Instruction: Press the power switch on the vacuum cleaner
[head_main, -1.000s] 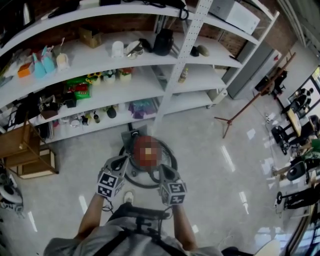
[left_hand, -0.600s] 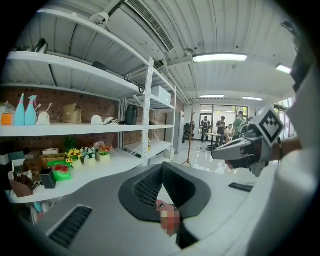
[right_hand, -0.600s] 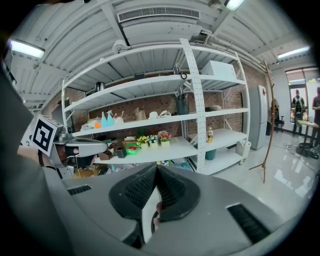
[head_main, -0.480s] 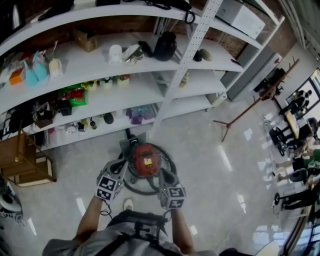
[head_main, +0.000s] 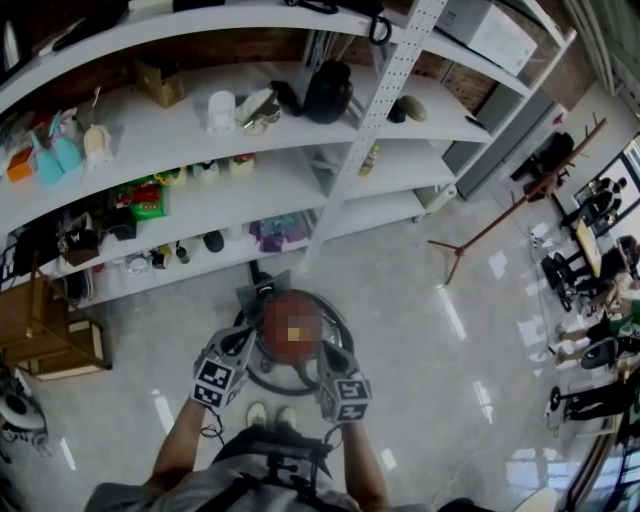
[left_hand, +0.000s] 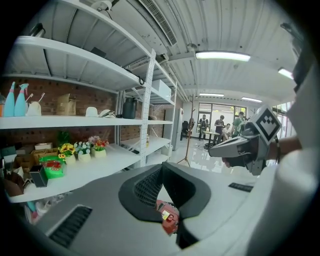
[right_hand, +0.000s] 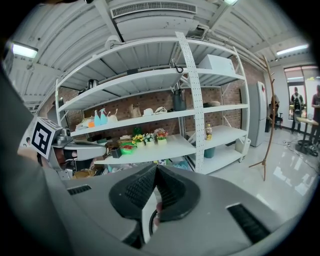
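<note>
The vacuum cleaner (head_main: 268, 320) stands on the floor (head_main: 420, 330) in front of the bottom board of the shelves (head_main: 400, 150), just ahead of the person's shoes (head_main: 258, 412). Its round red body sits inside a loop of dark hose (head_main: 345, 322).

Both tools hang above its near side. The left gripper (head_main: 238, 340) is at the body's left edge and the right gripper (head_main: 330, 352) at its right edge, so the vacuum cleaner lies forward of and below both, between the two.

In the left gripper view, the left gripper (left_hand: 161, 167) has its jaws pressed together at the tips with nothing held. Part of the red body (left_hand: 169, 217) shows through the gap beneath them, carrying a small label and a round red knob. That knob may be the power switch, though this cannot be told for certain.

In the right gripper view, the right gripper (right_hand: 156, 167) is also closed and empty. The gap under its jaws shows only pale floor and a curve of hose (right_hand: 150, 227).

In the head view the two tips look about equally near the body. The left one looks better lined up, since the top of the body lies straight below its tips.

A press would most likely be a short downward push with closed tips onto the switch, and it has not yet been made.
</note>
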